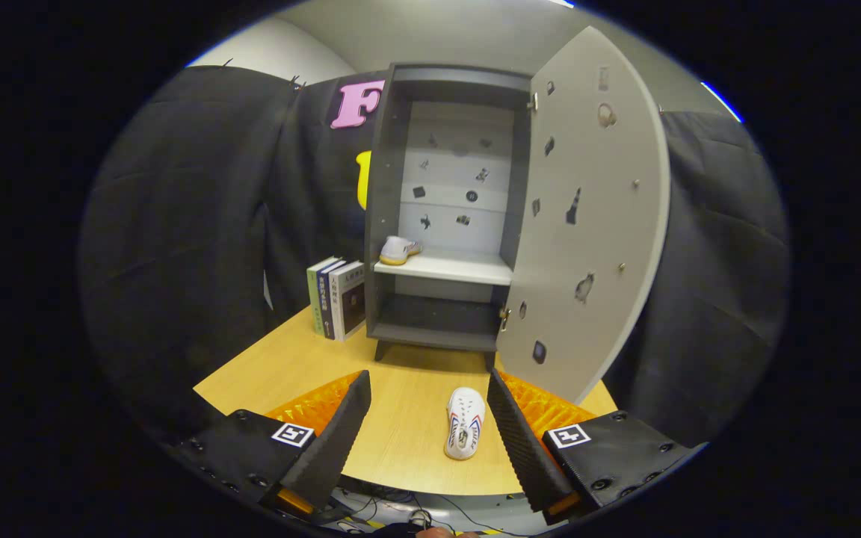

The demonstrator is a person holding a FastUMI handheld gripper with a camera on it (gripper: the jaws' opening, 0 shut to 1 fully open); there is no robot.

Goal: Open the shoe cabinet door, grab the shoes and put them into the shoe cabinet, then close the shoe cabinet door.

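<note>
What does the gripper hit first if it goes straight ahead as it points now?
Probably the white shoe lying on the table between the open jaws of the gripper, nearer the right one. Past it stands the shoe cabinet, door swung open. If the gripper rides above the shoe, the cabinet comes first; depth is unclear.

The wooden bench (296, 370) carries the open shoe cabinet (442, 329), three upright books (337, 297) touching its left side, and a white shoe (465, 422) lying near the front edge. On the cabinet's white shelf (449, 267) rests a second shoe (398, 249), probably its pair.
</note>
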